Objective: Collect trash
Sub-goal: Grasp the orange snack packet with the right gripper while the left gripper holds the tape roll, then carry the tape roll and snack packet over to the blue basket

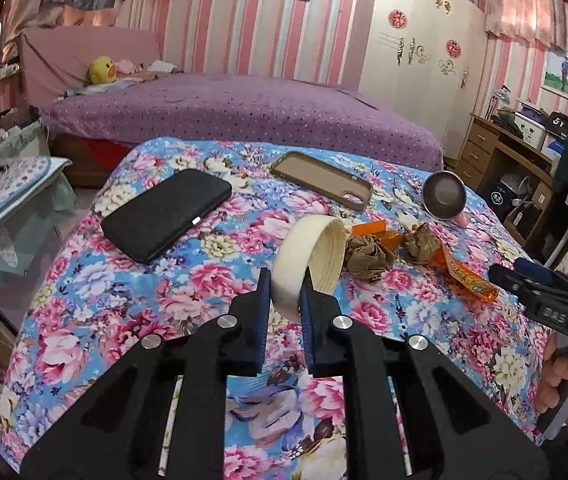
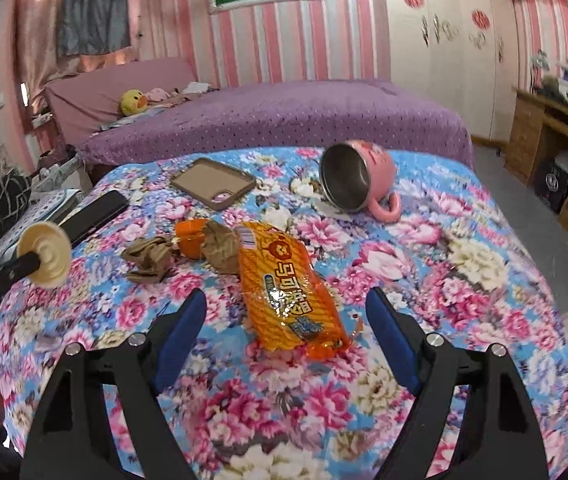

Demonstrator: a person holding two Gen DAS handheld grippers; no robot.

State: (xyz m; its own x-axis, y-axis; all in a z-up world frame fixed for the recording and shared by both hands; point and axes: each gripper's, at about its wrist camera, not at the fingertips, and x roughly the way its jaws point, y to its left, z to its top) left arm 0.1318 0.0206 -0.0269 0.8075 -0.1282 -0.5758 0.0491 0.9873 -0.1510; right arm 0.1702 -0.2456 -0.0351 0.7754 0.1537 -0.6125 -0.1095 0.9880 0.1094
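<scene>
Left gripper (image 1: 286, 280) clamped on the wall of a cream paper cup (image 1: 312, 258), cup lifted clear of the floral cloth (image 1: 124, 300) at about 9 o'clock in the right wrist view

Right gripper (image 2: 286, 312) jaws wide, nothing between the pads, hovering over the near end of the orange snack wrapper (image 2: 288, 288), not touching as far as I can tell

Progress: early, one piece of trash in hand, nothing binned, no bin visible in either view

Left on cloth:
- orange snack wrapper, dead centre
- two crumpled brown papers (image 2: 152, 258), 11 o'clock of wrapper
- small orange scrap (image 2: 190, 238) between them

Not trash, likely stay: black phone (image 1: 166, 214), tan phone case (image 1: 322, 180), tipped pink mug (image 2: 358, 182) at 1 o'clock
</scene>
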